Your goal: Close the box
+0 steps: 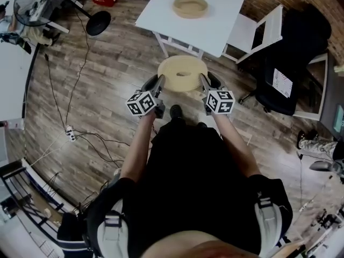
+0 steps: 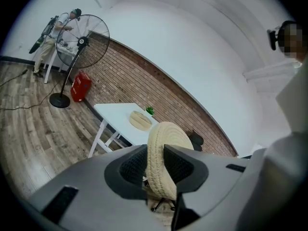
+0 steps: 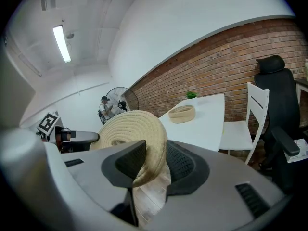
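The person held a round woven lid (image 1: 183,73) in the air between both tongs, above the wooden floor (image 1: 107,63) and short of the near edge of the white table (image 1: 215,20). The lid lay roughly flat in the head view, its top facing up, with a shallow dip at its middle.

The left tongs (image 1: 159,81) gripped the lid's left rim. In the left gripper view the rim stood on edge between the two dark pads (image 2: 132,165), which pressed on it from both sides, and the rest of the lid rose above them. The right tongs (image 1: 203,81) gripped the opposite, right rim. In the right gripper view the thick coiled rim sat pinched between the ribbed pads (image 3: 185,165), and the lid spread out to the left toward the other tongs. Both tongs were thus closed on the lid, one at each side, with the lid spanning the gap between them. The marker cubes sat nearer the person than the lid.

The box (image 1: 190,6), a shallow round woven basket, stood open on the table, well apart from the lid and on the far half of the tabletop. A small green plant (image 2: 150,110) stood just behind it, toward the far edge by the brick wall. A white chair (image 3: 255,105) stood beside the table's right edge, and a black office chair (image 3: 275,81) stood beyond that
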The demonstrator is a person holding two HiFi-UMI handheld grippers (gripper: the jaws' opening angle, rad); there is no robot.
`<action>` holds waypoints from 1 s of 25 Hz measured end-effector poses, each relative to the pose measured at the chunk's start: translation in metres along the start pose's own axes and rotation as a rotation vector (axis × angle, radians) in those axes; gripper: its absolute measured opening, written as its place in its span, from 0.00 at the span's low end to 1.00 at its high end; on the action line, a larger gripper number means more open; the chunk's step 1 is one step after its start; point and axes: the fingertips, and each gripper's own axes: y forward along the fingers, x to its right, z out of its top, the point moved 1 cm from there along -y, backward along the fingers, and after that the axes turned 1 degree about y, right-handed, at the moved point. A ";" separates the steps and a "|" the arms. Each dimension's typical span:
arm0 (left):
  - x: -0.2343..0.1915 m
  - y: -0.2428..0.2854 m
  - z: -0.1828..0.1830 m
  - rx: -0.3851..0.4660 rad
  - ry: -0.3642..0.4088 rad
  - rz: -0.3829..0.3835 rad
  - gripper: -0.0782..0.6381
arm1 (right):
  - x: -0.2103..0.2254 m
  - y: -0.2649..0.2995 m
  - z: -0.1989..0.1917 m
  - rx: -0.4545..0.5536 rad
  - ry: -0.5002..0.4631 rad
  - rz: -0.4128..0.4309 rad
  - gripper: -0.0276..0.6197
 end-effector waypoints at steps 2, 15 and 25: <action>-0.008 0.003 0.007 -0.008 0.004 -0.009 0.27 | -0.003 0.009 0.001 0.002 0.008 -0.008 0.22; -0.050 0.007 0.040 -0.054 0.029 -0.065 0.27 | -0.030 0.049 0.005 0.025 0.026 -0.068 0.22; -0.063 0.004 0.043 -0.083 0.039 -0.077 0.26 | -0.039 0.057 -0.006 0.026 0.049 -0.087 0.22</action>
